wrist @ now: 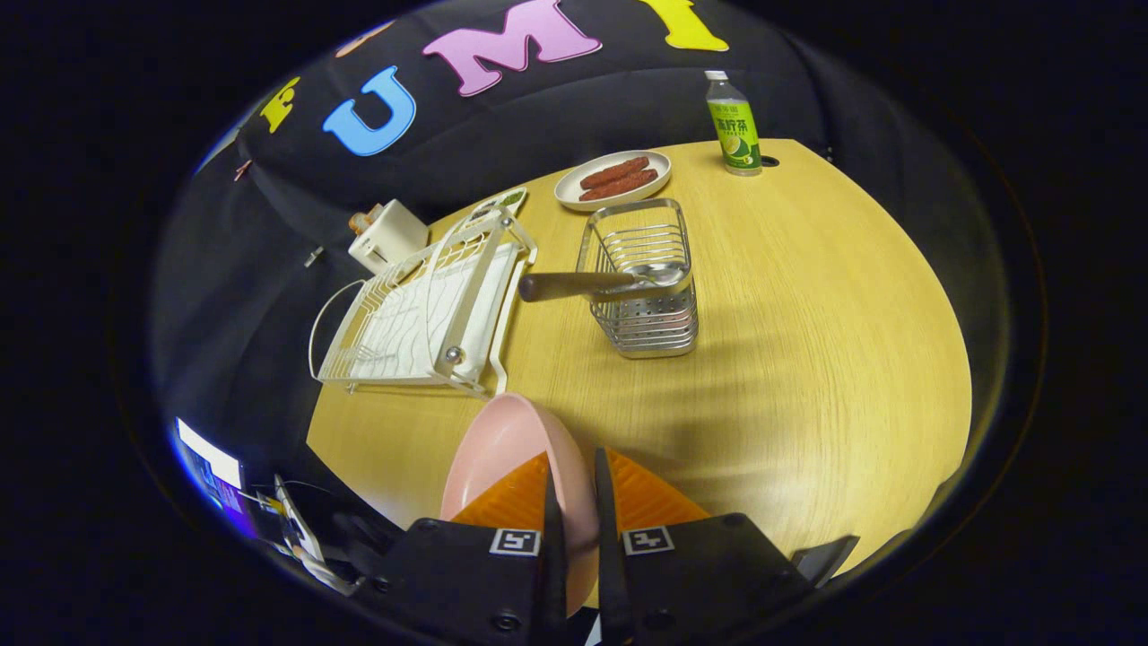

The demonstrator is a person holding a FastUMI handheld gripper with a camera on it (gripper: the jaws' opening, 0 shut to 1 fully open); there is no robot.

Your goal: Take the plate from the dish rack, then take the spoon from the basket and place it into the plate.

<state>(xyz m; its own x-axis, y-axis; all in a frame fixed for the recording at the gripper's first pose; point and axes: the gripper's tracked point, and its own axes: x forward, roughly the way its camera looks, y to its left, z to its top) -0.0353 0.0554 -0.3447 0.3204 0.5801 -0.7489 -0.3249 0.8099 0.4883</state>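
A pink plate (502,449) stands on edge between my two orange fingers (511,498), and my gripper (574,480) is shut on its rim, holding it above the wooden table (807,359). Beyond the fingers, to the left, sits the white dish rack (421,314) with no dishes in it. Just right of the rack stands a metal wire basket (646,283). A spoon (583,284) with a dark handle rests in it, its handle sticking out over the basket's rim toward the rack.
A white oval plate with sausages (613,178) lies behind the basket. A green-labelled bottle (734,126) stands at the table's far edge. A white toaster-like box (387,235) sits behind the rack. Bare tabletop spreads to the right of the basket.
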